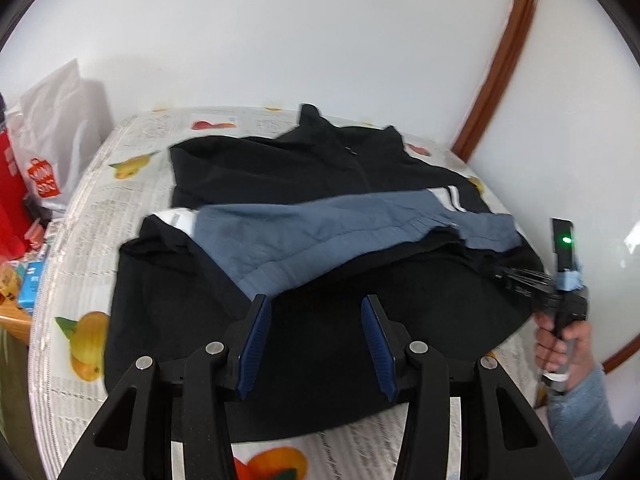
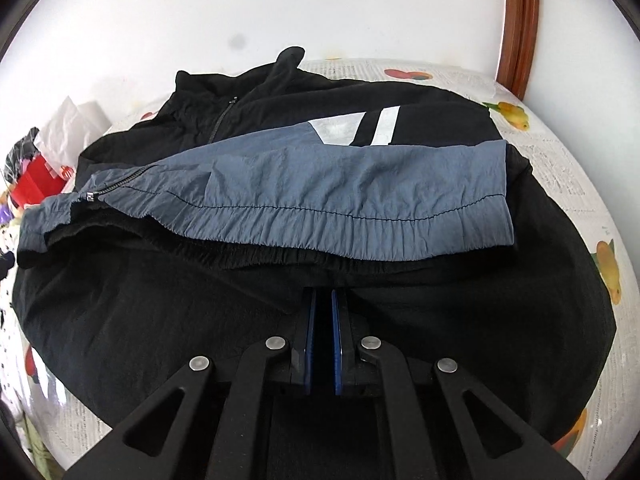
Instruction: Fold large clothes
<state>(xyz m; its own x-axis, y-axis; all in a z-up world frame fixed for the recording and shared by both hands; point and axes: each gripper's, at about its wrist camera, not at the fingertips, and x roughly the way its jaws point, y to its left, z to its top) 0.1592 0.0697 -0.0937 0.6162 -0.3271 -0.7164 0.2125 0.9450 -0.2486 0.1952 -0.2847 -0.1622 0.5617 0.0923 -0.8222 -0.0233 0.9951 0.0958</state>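
The right gripper (image 2: 324,300) has its jaws pinched on the black jacket (image 2: 160,320) on the table (image 1: 100,208), while the left gripper (image 1: 316,312) hangs over it with jaws apart and empty.

Both grippers, the left gripper (image 1: 316,304) and the right gripper (image 2: 324,298), have matte black linkage arms with round silver pivot pins and ribbed blue pads, while beside the right gripper's handle a green indicator light (image 1: 567,239) glows, below it a pale blue fleecy sleeve (image 1: 588,416).
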